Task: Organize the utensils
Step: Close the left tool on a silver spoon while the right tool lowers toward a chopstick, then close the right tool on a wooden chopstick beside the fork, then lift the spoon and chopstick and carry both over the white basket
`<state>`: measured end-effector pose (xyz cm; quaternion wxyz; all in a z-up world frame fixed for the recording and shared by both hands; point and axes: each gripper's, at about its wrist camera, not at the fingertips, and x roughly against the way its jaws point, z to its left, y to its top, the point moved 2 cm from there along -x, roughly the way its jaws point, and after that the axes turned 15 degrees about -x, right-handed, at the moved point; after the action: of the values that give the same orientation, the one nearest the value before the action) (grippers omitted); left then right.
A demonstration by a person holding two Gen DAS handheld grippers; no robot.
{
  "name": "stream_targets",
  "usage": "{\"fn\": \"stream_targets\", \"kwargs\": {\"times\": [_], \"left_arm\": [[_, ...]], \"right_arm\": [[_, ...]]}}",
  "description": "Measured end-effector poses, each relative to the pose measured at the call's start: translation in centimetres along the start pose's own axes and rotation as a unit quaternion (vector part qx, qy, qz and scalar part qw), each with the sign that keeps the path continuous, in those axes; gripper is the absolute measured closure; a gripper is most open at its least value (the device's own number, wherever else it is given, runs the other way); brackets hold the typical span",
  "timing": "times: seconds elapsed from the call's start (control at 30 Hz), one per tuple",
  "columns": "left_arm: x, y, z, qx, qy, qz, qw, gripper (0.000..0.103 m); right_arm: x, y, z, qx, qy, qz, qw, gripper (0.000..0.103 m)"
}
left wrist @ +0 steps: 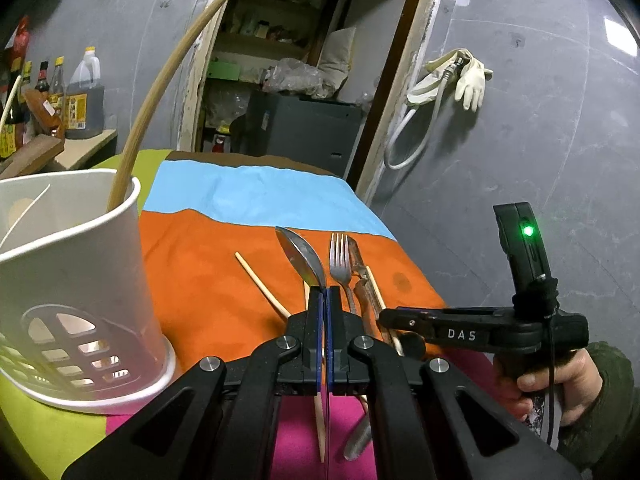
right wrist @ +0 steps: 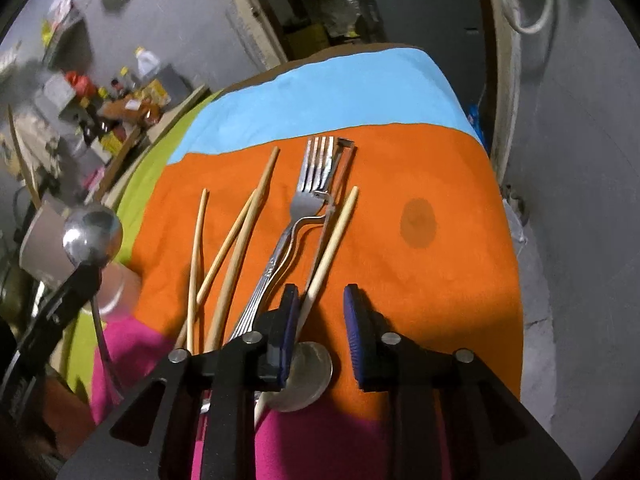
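Note:
My left gripper [left wrist: 326,292] is shut on a metal spoon [left wrist: 304,256], whose bowl sticks out past the tips; the right wrist view shows it lifted at the left [right wrist: 92,232]. On the orange cloth lie a fork [right wrist: 316,176], a metal peeler-like tool [right wrist: 344,160] and several chopsticks [right wrist: 236,240]. My right gripper [right wrist: 322,320] hangs over their near ends with its blue pads [right wrist: 354,328] apart and nothing pressed between them; one chopstick [right wrist: 336,232] runs by the left pad. A round spoon bowl [right wrist: 312,368] lies under it. The white utensil holder [left wrist: 80,280] stands at the left with a long bamboo stick [left wrist: 160,92] in it.
The striped tablecloth [left wrist: 248,196] ends at the table's right edge, with grey floor beyond. Bottles [left wrist: 80,92] crowd a shelf at far left. An open storeroom doorway [left wrist: 288,80] lies behind the table. A hand [left wrist: 560,388] holds the right gripper's handle.

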<state>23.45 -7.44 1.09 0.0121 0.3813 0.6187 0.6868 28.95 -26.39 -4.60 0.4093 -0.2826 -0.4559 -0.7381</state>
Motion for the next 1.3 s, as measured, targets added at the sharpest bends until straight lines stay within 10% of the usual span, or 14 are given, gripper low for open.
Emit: {"fn": "stream_targets", "kwargs": {"times": [1.03,1.3], "left_arm": [[-0.1,-0.6,0.6,0.019,-0.008,0.012,0.9997,0.103],[1.5,-0.4,-0.1,0.0,0.001,-0.034,0.9994,0.103]], "right_arm": [[1.6,-0.6,-1.4,-0.059,0.092,0.011,0.994,0.1],[5.3,-1.5,0.9,-0.03,0.122,-0.097,0.987,0.1]]}}
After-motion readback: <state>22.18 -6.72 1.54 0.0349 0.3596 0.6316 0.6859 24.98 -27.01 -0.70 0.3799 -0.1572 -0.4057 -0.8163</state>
